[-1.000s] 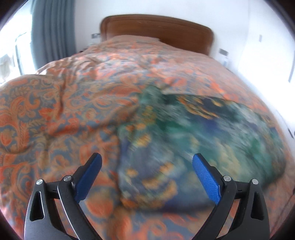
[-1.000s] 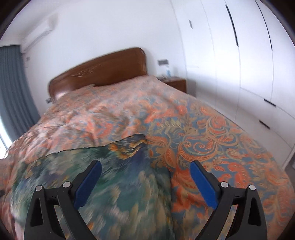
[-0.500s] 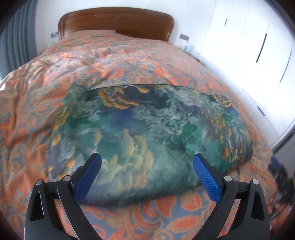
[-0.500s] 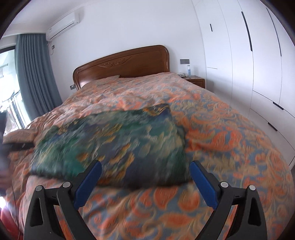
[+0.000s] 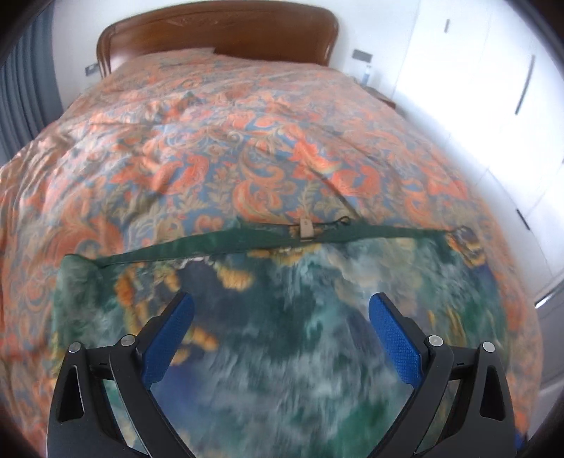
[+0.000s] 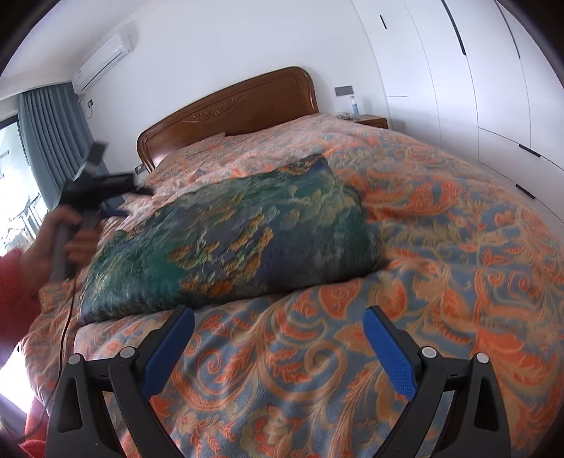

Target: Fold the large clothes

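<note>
You have one garment (image 5: 289, 317) to deal with, a large green, blue and gold printed piece, and it lies folded into a broad flat rectangle on the one bed (image 5: 246, 148), on top of the orange and blue paisley bedspread (image 6: 440, 246), toward the foot end. Along its far edge, in the left wrist view, runs a single dark green band with one small tan label (image 5: 306, 229) at about its middle. You hold two tools. Your left hand-held gripper (image 5: 282, 329) hovers over the garment with its two blue pads (image 5: 169, 338) spread wide and nothing between them, pointing toward the wooden headboard (image 5: 218, 31); that picture is blurred near the lower part of the cloth. Your right hand-held gripper (image 6: 278, 343) is likewise spread wide and empty, and sits over bare bedspread just in front of the near edge of the garment (image 6: 232, 239), apart from it. From the right wrist view, your left hand (image 6: 67, 236) shows at the left edge, fingers wrapped round the handle of its tool, with a red sleeve (image 6: 14, 282) below it and one thin dark cable trailing down. Around the room there are one grey-blue curtain (image 6: 49, 134), one air conditioner (image 6: 102, 63) high on the wall, one bedside cabinet (image 6: 370, 121) with a small bottle on it, and a run of white wardrobe doors (image 6: 493, 88).
</note>
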